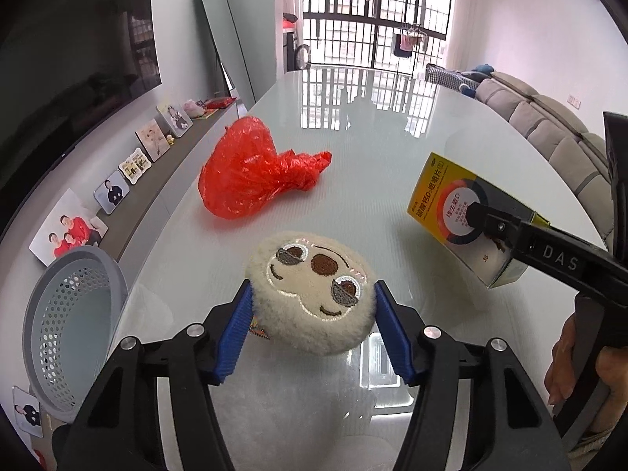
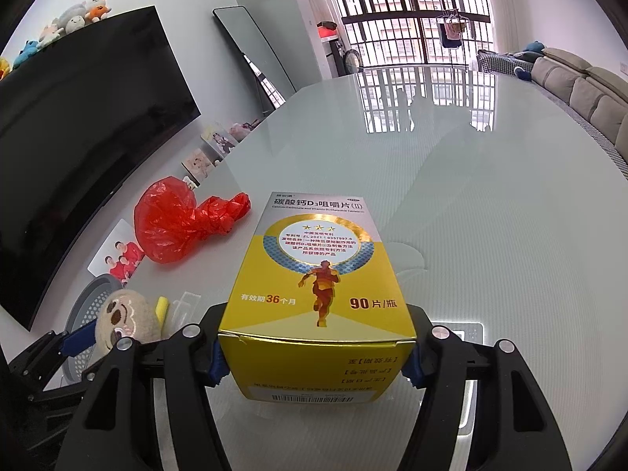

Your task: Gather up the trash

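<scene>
My left gripper (image 1: 313,300) is shut on a round cream plush face toy (image 1: 310,294), held over the glossy white table (image 1: 373,137). The toy also shows in the right wrist view (image 2: 123,320). My right gripper (image 2: 316,347) is shut on a yellow and silver medicine box (image 2: 318,286), lifted above the table; in the left wrist view the box (image 1: 459,216) hangs at the right. A crumpled red plastic bag (image 1: 251,168) lies on the table beyond the toy, left of the box (image 2: 180,227).
A grey perforated basket (image 1: 70,329) stands off the table's left edge, below the left gripper (image 2: 88,306). A low shelf with photo frames (image 1: 114,192) and a large dark TV (image 2: 78,125) line the left wall. A grey sofa (image 1: 557,133) is at the right.
</scene>
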